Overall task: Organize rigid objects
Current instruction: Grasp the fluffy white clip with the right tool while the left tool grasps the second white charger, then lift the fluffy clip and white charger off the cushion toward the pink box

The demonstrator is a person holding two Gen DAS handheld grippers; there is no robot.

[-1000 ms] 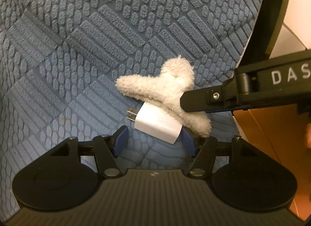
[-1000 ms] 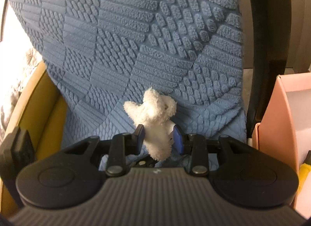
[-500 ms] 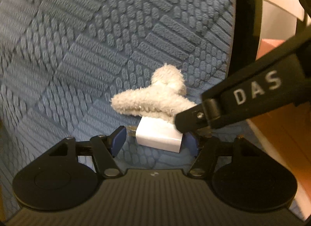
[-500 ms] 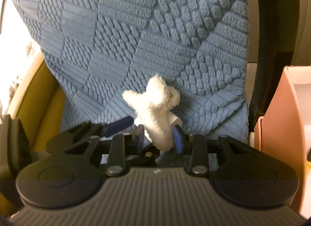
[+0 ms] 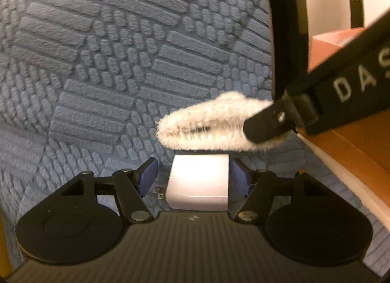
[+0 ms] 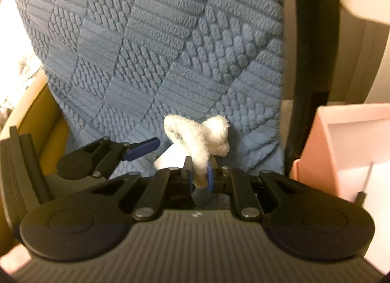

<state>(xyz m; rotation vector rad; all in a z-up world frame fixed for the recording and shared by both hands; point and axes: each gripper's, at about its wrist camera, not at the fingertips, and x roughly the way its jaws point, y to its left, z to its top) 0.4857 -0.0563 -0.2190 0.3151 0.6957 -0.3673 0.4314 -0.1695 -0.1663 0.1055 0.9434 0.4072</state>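
moved: right tool [image 6: 199,173] has just clenched onto fuzzy hair claw [image 6: 195,136], lower centre | left tool [image 5: 195,175] released, straddling white charger [image 5: 198,180] | risk: fluff compresses; claw slips, drags charger

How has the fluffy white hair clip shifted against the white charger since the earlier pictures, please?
Yes: the fluffy hair clip, pinched by the just-closed right gripper, has lifted off the white charger.
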